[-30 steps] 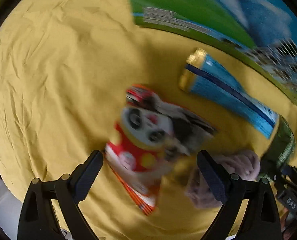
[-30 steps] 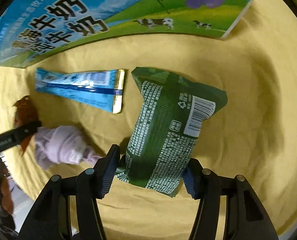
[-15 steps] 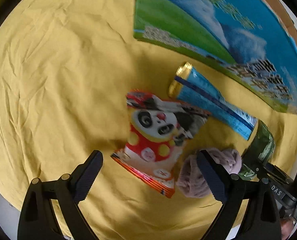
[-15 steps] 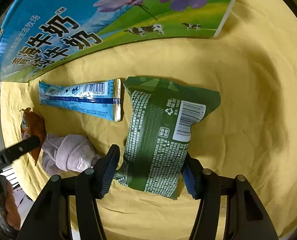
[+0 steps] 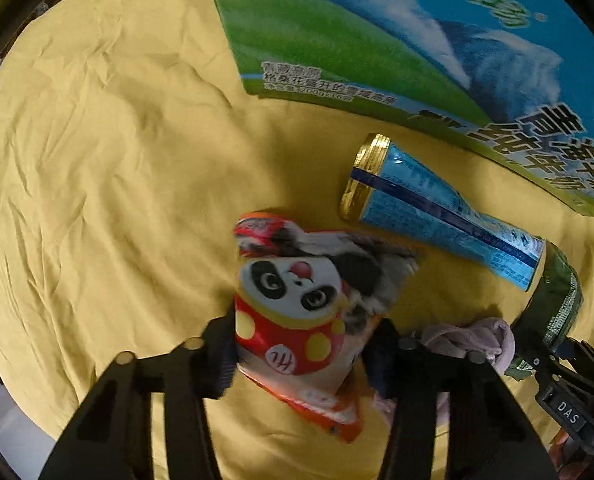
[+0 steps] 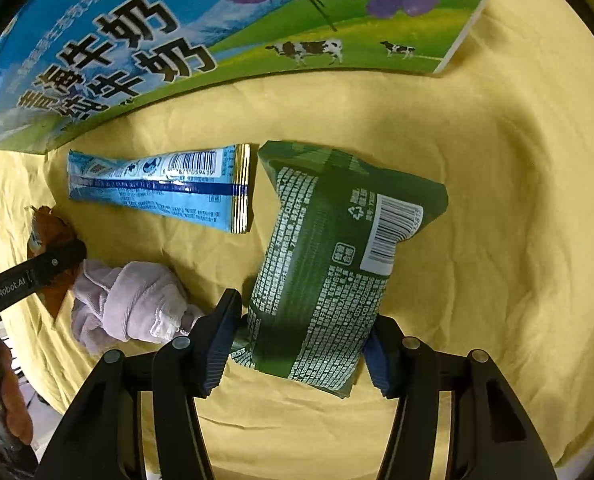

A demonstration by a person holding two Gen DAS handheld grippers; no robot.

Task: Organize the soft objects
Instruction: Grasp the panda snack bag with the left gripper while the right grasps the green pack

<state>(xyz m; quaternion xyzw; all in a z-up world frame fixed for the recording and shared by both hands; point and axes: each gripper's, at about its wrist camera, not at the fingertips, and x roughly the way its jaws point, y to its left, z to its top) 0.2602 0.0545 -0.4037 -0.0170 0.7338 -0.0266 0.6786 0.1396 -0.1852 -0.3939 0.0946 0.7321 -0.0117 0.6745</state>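
Wide open yellow cloth point(image 5: 109, 168) lies off to my left side, nothing on it, plenty of room to swing through. Ahead, the big milk carton box point(image 6: 201, 40) walls off the far edge of the bench. The blue pouch point(image 6: 165, 190) lies just in front of that box, with only a thin strip of cloth between. The panda snack bag point(image 5: 297, 312) fills my left jaws, the green packet point(image 6: 329, 264) fills my right. The lilac cloth bundle point(image 6: 133, 304) crowds the gap between them. Right of the green packet, bare cloth again.
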